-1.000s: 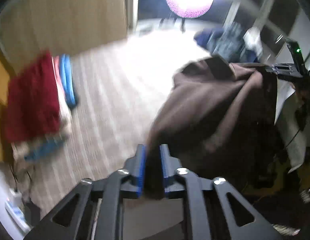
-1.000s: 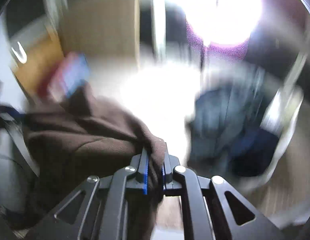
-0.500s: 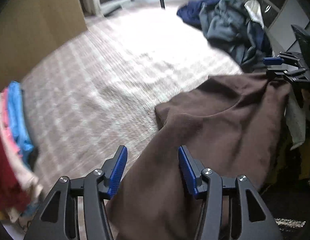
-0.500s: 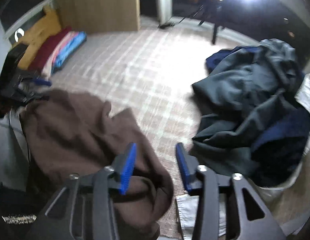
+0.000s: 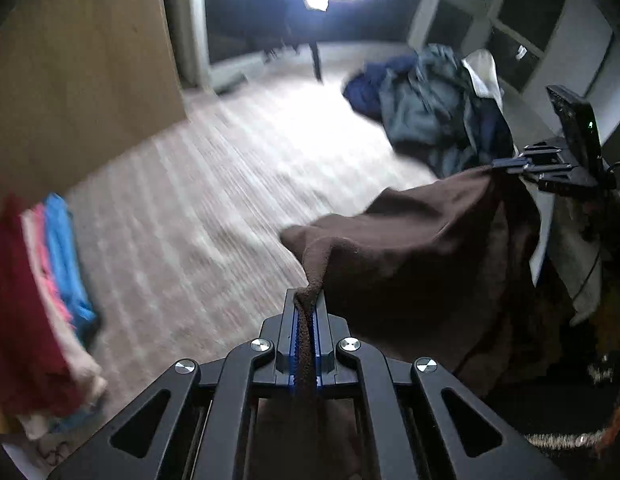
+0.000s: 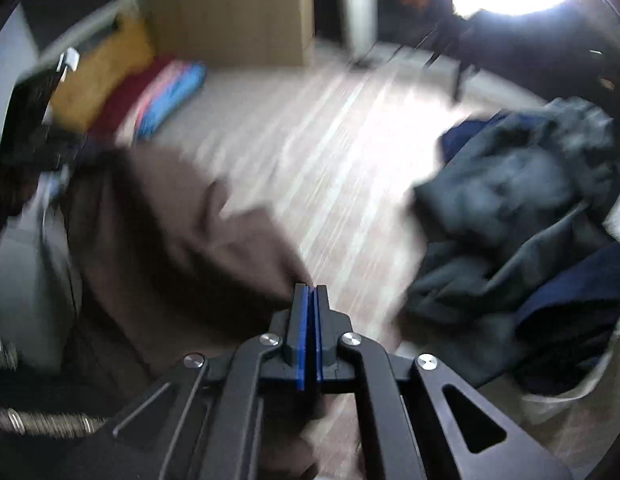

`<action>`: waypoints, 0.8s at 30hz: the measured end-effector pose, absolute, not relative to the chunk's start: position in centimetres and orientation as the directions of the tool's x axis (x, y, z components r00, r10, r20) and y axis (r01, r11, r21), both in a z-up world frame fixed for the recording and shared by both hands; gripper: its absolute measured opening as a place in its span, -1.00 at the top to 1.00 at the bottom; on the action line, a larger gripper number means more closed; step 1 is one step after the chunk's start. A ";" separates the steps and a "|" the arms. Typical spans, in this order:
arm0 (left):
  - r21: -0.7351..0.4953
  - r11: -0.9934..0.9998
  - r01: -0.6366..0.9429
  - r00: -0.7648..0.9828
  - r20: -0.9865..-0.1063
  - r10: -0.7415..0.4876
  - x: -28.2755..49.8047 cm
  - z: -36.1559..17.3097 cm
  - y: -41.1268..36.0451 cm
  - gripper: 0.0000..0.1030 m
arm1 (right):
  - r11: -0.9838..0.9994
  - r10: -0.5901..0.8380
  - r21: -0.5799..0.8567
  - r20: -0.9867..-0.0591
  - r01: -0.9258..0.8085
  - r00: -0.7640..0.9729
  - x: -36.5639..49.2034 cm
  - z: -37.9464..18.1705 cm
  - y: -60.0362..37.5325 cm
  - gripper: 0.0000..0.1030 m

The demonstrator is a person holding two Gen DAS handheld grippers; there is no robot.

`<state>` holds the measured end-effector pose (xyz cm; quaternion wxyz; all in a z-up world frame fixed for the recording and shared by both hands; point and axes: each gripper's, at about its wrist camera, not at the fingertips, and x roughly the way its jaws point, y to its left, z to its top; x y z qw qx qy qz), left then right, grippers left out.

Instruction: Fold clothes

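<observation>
Left hand-held gripper [image 5: 306,320] pinches the brown garment [image 5: 421,248]; right hand-held gripper [image 5: 509,163] grips its far corner, a thin bite that could slip free.

We list a dark brown garment [image 5: 421,248]; black grippers with blue pads [image 5: 296,336]; a pale striped floor covering [image 5: 214,200]; a folded stack [image 5: 42,280] in red, pink, cream and bright blue; a heap of clothes [image 6: 529,220] in grey and navy; a tan wooden panel [image 5: 82,64].
</observation>
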<state>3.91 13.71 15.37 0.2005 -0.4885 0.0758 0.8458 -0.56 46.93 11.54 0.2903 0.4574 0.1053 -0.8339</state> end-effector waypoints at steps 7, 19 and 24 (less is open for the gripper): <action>-0.040 -0.958 -0.283 -0.445 -0.879 0.169 1.6 11.9 12.0 0.69 | -0.884 -0.257 0.044 -0.877 0.466 -0.405 -2.9 8.5 47.1 0.77; -0.067 -0.979 -0.193 -0.450 -0.881 0.149 5.3 12.7 6.9 0.47 | -0.740 -0.304 0.123 -0.938 0.661 -0.166 -1.1 2.1 40.3 -0.07; -0.058 -0.984 -0.170 -0.442 -0.888 0.129 6.4 12.0 5.4 0.47 | -0.710 -0.281 0.127 -0.953 0.693 -0.113 -0.1 0.4 39.0 0.71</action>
